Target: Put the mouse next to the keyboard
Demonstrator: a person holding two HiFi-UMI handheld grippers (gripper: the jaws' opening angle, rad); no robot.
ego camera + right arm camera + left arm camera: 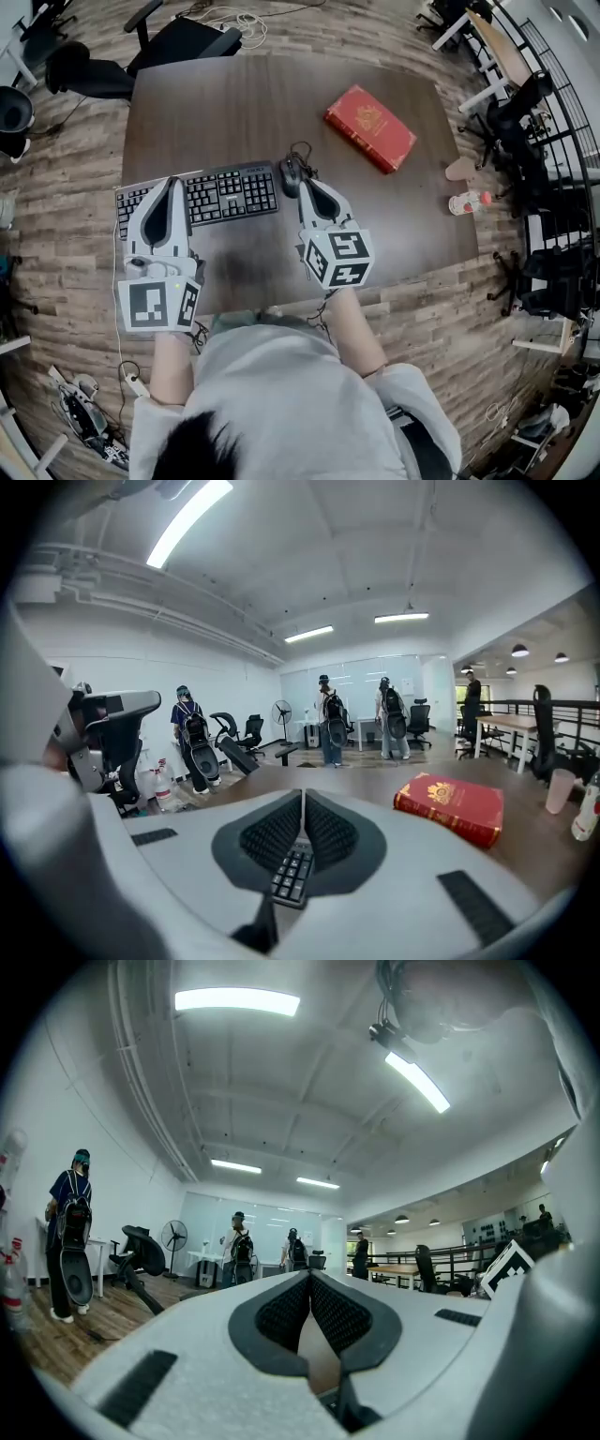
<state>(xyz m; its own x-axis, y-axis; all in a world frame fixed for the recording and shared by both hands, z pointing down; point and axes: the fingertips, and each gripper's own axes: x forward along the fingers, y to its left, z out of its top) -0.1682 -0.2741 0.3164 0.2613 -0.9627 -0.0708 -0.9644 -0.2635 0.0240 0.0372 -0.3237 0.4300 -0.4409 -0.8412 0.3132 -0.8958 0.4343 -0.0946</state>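
the mouse point(291, 175) lies on the dark wooden surface point(234, 103) at the 3 o'clock end of the keyboard point(211, 195), just beside it, with its cable point(302, 152) bunched at its 12 o'clock side. by the look of it the placing step is already done, and what is in hand is the finish: checking the spot and getting clear. the right tongs point(307, 185) point their tip just beside the mouse, at about its 5 o'clock; in the right gripper view their jaws are clenched together with nothing between them, and only keyboard keys show through the small gap low down. the left tongs point(172, 181) hang over the keyboard's 9 o'clock end, tilted up so their own view takes in mostly ceiling; they too are clenched on nothing. a red book point(370, 127) lies well apart from the mouse, toward its 2 o'clock, and plays no part. whether the mouse actually touches the keyboard's edge cannot be told from the head view. the next move, as i judge it, calls for drawing the right tongs back toward 6 o'clock without brushing the mouse or snagging its cable; if a neater line is wanted, a light nudge with the clenched tip would do, kept gentle so the mouse does not skid toward the book.
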